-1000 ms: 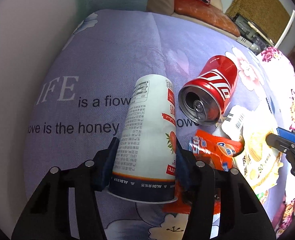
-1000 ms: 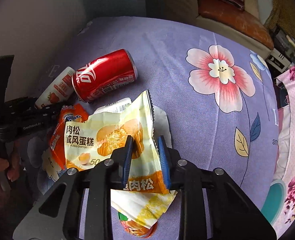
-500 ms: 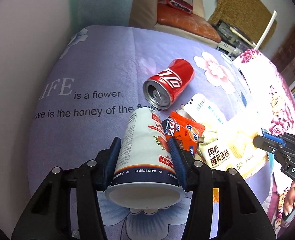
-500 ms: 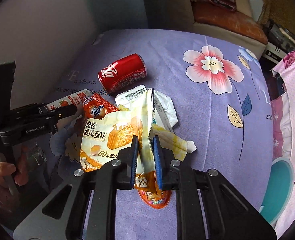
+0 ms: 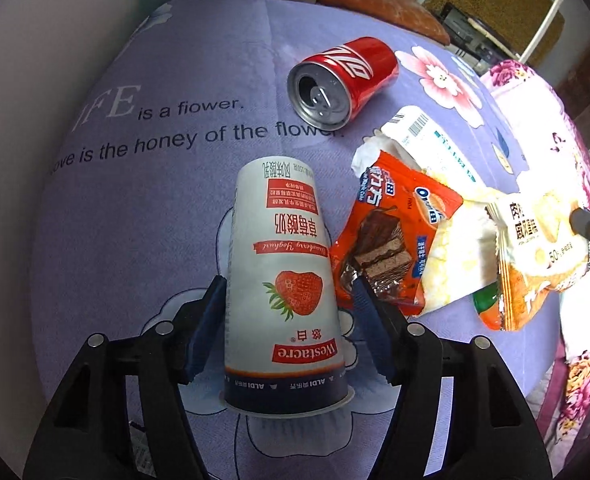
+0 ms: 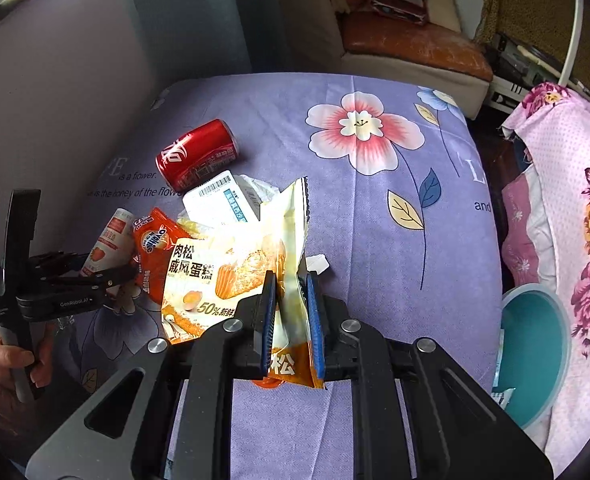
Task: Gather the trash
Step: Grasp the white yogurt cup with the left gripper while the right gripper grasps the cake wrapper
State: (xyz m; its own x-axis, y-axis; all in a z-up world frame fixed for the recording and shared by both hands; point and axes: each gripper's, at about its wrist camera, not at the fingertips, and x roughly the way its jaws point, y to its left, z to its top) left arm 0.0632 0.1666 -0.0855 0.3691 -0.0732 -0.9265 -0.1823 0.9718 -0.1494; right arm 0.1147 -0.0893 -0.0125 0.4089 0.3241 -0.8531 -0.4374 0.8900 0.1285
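The yellow cake wrapper (image 6: 231,276) is pinched in the right gripper (image 6: 291,316), whose fingers are closed on it. The yogurt cup (image 5: 283,292) sits between the left gripper (image 5: 287,320)'s opening fingers (apparently just released). Red can (image 5: 343,80), orange wrapper (image 5: 399,236) and white packet (image 5: 427,136) remain on the purple surface (image 6: 375,240); collecting has barely begun.

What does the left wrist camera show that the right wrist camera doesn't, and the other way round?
Only the left wrist view shows the soda can's open top and the strawberry on the yogurt cup, which sits between the opening left gripper.

Only the right wrist view shows the teal bin and the right gripper pinching the yellow cake wrapper.

Both show the can, cup, orange snack wrapper and purple flowered cloth.
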